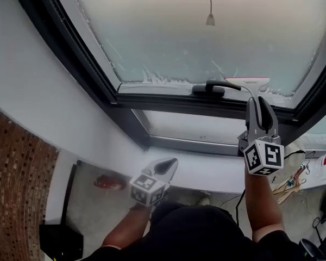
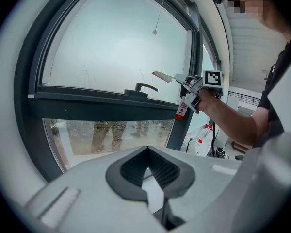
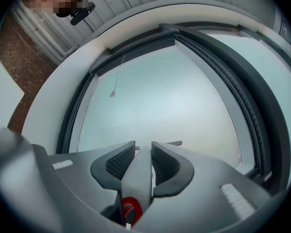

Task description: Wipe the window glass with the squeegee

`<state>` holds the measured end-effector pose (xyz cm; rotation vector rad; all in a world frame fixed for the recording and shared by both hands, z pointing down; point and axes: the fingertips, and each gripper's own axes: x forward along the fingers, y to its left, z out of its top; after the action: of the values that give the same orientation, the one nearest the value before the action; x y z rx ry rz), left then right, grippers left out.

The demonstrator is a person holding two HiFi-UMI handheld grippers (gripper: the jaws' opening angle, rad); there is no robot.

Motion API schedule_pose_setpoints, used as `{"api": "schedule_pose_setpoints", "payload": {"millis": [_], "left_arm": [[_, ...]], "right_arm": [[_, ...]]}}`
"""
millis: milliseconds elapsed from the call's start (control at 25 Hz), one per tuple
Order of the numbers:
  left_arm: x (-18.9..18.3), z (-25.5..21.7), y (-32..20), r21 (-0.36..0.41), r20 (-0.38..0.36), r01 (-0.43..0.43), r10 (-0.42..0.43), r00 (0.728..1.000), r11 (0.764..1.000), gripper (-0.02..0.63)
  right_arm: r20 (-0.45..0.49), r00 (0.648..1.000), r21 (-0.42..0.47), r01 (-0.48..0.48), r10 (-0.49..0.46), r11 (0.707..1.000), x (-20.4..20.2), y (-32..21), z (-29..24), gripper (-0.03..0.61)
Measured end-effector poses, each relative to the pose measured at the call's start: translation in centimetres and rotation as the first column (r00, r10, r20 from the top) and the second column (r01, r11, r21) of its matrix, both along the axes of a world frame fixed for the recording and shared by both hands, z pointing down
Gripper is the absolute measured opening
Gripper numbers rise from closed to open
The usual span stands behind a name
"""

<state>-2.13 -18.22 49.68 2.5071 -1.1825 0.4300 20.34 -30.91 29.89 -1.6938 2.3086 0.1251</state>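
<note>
Frosty-white film covers the window glass (image 1: 206, 42), with thicker streaks of residue gathered along its lower edge (image 1: 157, 78). That is where the squeegee (image 1: 254, 82) sits, its pale blade low on the pane and just right of the dark window handle (image 1: 209, 87). The right tongs (image 1: 259, 105) pinch the squeegee's grey handle firmly, and the right gripper view shows the handle clamped between both ribbed pads. The left tongs (image 1: 169, 166) are pressed together on nothing, held low and near the body, well apart from the glass. Whether the blade edge is actually in contact with the pane cannot be told from these views. As a judgement, the work is in its early part, since most of the glass looks uncleared. The step goes well if the blade is laid flat so its whole rubber edge bears evenly, tilted slightly rather than square-on, then drawn in one straight, steady pass without lifting. Each stroke should overlap the last to avoid leaving ridges. The main hazards are the handle, which the blade's left end could catch, and the dark frame (image 1: 98, 72), where residue may pool — finishing each pass right at the frame edge should help. The empty left tongs need only stay clear of the stroke.
</note>
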Motion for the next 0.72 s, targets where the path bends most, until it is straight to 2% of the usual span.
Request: {"api": "schedule_pose_setpoints", "payload": {"millis": [160, 360, 520, 720], "left_arm": [[-1.0, -1.6, -0.8, 0.037, 0.009, -0.072, 0.071, 0.997, 0.997, 0.001], [-5.5, -1.7, -1.3, 0.032, 0.024, -0.111, 0.110, 0.994, 0.993, 0.001], [-8.0, -1.0, -2.0, 0.019, 0.021, -0.147, 0.147, 0.989, 0.989, 0.001], [-9.2, -1.4, -2.7, 0.037, 0.006, -0.199, 0.198, 0.980, 0.979, 0.001]], "right_arm": [[-0.013, 1.000, 0.086, -0.007, 0.008, 0.996, -2.9, 0.3, -3.3, 0.129], [-0.034, 0.999, 0.195, -0.024, 0.031, 0.981, -7.0, -0.1, -8.4, 0.129], [-0.032, 0.996, 0.278, -0.070, 0.082, 0.958, -7.9, -0.7, -14.4, 0.129], [0.010, 0.997, 0.356, -0.075, 0.076, 0.931, -9.0, -1.4, -23.0, 0.129]]}}
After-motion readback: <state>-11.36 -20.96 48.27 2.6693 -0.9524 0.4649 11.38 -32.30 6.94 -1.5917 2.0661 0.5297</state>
